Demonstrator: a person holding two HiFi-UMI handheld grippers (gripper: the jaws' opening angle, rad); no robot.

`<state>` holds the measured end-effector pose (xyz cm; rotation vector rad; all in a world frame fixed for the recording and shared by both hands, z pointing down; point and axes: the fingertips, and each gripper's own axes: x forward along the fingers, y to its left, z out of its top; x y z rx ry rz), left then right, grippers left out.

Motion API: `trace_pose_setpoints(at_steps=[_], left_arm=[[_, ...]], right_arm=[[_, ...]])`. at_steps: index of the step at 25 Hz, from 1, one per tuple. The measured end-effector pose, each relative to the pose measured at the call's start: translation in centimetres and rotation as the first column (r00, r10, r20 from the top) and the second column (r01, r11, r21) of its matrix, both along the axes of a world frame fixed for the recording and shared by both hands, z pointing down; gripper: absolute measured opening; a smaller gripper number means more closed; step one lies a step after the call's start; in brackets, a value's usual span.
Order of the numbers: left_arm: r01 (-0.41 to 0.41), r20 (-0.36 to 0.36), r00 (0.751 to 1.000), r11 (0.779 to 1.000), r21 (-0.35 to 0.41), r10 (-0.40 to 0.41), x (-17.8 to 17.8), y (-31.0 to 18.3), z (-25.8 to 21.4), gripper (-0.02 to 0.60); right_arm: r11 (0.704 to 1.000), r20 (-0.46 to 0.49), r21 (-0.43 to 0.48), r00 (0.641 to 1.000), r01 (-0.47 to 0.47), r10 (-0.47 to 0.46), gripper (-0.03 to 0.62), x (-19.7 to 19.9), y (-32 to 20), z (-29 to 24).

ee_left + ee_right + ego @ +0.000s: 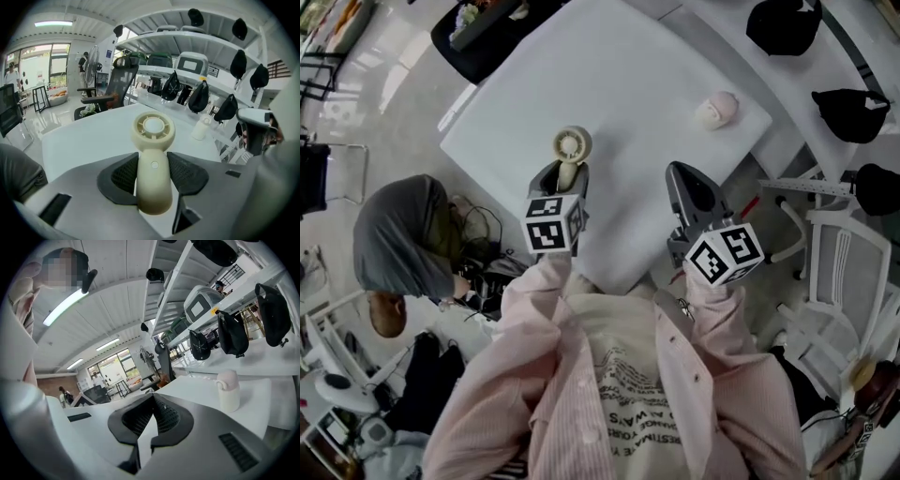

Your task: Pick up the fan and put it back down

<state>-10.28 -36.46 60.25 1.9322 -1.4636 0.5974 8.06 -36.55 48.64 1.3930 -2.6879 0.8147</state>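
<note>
Left gripper (152,161) is clenched on the handle of the cream fan (153,127), one dark ribbed pad on each side of the stem. The grip sits low on the handle, which leaves the round head free above the jaws and facing forward. In the head view the fan is over the near-left part of the white table (609,84), close to the near edge, with its head pointing to the far side. Its foot is hidden behind the gripper, so I cannot say whether it already touches the tabletop or hangs just above it. With the hold this firm, my judgement is that the fan has not yet been let go. Right gripper (151,397) is pressed closed with nothing between its jaws and hangs to the right of the fan, taking no part. A small pink-capped bottle (717,110) stands well apart at the far right of the table.
</note>
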Motion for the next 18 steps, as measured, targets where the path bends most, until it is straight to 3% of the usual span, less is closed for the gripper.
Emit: trace_pose_setpoints(at_steps=[18], left_arm=[[-0.041, 0.050, 0.998, 0.987, -0.158, 0.049, 2.1, -1.2, 7.6, 0.183]], right_arm=[[0.998, -0.011, -0.060, 1.000, 0.014, -0.015, 0.000, -0.4, -1.1, 4.6]])
